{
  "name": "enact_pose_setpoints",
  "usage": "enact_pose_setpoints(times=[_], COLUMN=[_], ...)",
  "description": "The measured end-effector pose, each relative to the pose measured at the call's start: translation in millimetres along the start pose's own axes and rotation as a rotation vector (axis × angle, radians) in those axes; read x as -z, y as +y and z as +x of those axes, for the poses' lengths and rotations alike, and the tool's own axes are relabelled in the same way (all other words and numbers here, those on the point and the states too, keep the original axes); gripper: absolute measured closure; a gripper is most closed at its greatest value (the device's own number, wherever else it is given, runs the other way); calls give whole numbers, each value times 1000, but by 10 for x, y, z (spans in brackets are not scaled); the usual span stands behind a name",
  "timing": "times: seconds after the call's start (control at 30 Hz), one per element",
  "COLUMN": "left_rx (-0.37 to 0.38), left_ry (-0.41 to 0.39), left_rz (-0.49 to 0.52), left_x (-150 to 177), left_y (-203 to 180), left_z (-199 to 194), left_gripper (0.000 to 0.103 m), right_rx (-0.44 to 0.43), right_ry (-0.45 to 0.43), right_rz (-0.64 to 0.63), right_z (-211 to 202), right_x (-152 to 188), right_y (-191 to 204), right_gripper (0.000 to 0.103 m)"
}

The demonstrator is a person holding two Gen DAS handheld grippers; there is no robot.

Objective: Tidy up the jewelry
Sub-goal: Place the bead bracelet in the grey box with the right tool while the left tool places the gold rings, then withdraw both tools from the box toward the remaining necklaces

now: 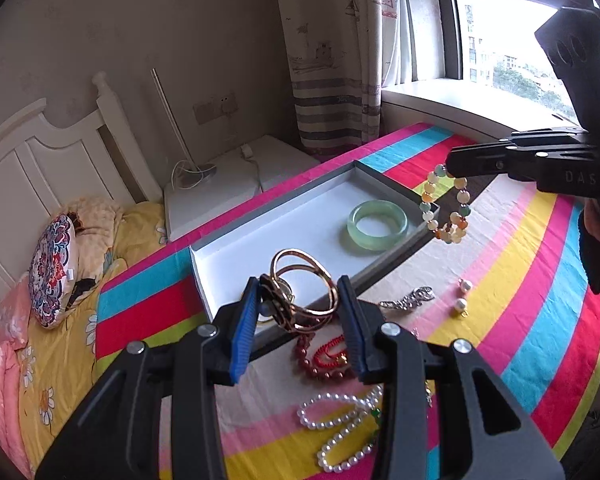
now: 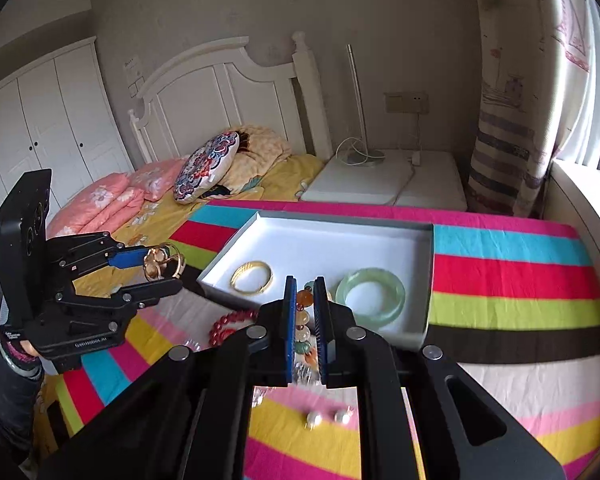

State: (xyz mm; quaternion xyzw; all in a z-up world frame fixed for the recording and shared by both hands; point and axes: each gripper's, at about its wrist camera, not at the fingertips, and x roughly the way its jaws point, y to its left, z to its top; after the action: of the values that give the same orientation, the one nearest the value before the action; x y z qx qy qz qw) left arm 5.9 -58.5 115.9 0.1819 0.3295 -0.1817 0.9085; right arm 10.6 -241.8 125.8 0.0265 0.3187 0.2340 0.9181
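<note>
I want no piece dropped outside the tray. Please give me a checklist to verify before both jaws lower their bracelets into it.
1. Left gripper holds the rose-gold bangles between its jaws: ok.
2. Right gripper is shut on the beaded bracelet: ok.
3. White tray has bare floor left: ok.
4. Green jade bangle and gold bangle already lie inside: ok.
5. Beaded bracelet hangs over the tray, not beside it: cannot tell.
6. Pearl necklace, red bead bracelet remain on the striped cloth: not ok.

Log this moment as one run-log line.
left hand-held gripper: holds gold bangles | right hand-held gripper: holds beaded bracelet | tray: jade bangle
</note>
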Motion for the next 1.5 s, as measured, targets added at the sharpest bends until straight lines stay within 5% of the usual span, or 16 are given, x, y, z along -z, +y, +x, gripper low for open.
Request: enact_pose_setpoints(times=[0.33, 0.57, 0.63, 0.67, 0.7, 0.93, 1.07, 1.1, 1.2, 1.5], left_rx=[-31, -73, -91, -74, -49, 0, -31, -45, 30, 23], left_ry=[65, 142, 170, 174, 173, 178, 211, 219, 237, 225], left_rz=[-158, -295, -316, -336, -351, -346, -239, -204, -276, -259], left_x=[-317, -251, -163, -103, -53, 194, 215, 231, 298, 732], left_y=[444, 755, 815, 843, 867, 847, 635, 564, 590, 216], left_z=[707, 1216, 1313, 1336, 1346, 1404, 1402, 1399, 1361, 784], left_gripper=[65, 61, 44, 40, 40, 40, 37, 37, 41, 40], right_rx=[16, 81, 95, 85, 75, 152, 189, 208, 248, 206], right_ry=[29, 75, 115, 135, 143, 209, 228, 237, 281, 270], right_rz=[86, 150, 209, 241, 261, 264, 147, 104, -8, -32], right_z=[803, 1393, 1518, 1553, 1565, 1585, 1551, 1544, 1545, 988], right_x=[-450, -528, -463, -413, -357, -11, 61, 96, 242, 709], right_y=[-107, -235, -369, -437, -492, -794, -660, -594, -410, -120], right_gripper=[92, 90, 77, 54, 38, 38, 34, 27, 21, 21])
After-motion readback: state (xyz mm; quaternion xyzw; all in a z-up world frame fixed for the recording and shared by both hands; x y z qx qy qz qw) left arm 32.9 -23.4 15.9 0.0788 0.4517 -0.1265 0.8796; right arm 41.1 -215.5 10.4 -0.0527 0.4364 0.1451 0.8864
